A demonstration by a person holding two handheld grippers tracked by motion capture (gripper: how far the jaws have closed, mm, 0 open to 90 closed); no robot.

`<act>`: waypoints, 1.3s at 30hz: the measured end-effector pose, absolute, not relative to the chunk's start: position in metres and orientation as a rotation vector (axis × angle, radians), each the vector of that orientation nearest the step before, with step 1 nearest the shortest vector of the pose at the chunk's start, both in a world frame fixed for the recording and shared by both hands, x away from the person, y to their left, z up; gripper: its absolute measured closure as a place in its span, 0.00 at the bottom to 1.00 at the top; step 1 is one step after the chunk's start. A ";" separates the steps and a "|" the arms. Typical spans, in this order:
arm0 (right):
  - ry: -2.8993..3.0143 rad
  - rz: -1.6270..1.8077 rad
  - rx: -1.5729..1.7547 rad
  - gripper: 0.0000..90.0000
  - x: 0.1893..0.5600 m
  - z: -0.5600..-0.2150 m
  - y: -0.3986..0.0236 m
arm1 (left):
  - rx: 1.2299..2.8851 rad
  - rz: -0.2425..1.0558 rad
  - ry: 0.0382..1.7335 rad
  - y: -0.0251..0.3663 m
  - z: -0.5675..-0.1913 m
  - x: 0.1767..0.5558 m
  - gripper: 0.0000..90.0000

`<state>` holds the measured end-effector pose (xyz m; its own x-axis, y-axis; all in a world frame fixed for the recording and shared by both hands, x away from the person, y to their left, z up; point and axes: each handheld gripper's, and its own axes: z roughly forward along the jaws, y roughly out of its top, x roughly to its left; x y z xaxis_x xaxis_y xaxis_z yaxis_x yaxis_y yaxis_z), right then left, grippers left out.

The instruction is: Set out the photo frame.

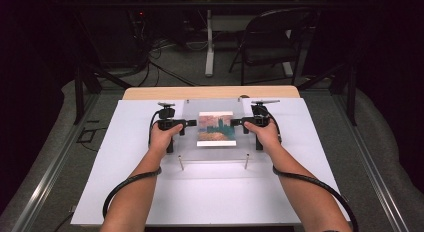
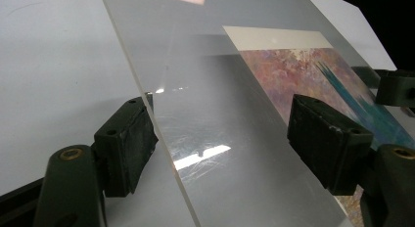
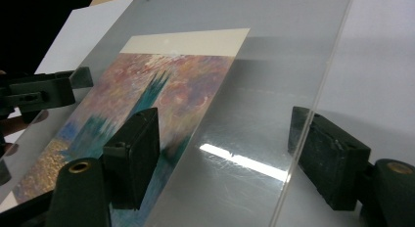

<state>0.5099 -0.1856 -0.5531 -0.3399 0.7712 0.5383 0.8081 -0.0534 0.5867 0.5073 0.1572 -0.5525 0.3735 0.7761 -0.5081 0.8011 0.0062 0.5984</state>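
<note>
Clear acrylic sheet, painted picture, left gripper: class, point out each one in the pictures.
Clear acrylic sheet (image 2: 215, 129), left gripper view, on its bare scratched face.
Painted picture (image 3: 161, 90), right gripper view, on the pink sky area.
Left gripper (image 2: 220, 144), left gripper view, midway between its two black jaws.

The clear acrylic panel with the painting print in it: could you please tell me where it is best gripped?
Grip the clear acrylic panel at mid-height on its bare left and right margins, coming in sideways from each edge. The thin flat sheet slots between open jaws there, clear of the print and the bottom standoff pins.
</note>
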 end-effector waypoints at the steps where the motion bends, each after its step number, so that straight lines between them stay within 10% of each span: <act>1: -2.129 -1.378 -1.779 0.30 0.510 -0.553 -0.185 | 1.751 -0.036 1.390 0.157 -0.553 0.507 0.29; 39: -2.169 -1.413 -1.746 0.33 0.505 -0.539 -0.186 | 1.746 -0.028 1.356 0.164 -0.537 0.502 0.37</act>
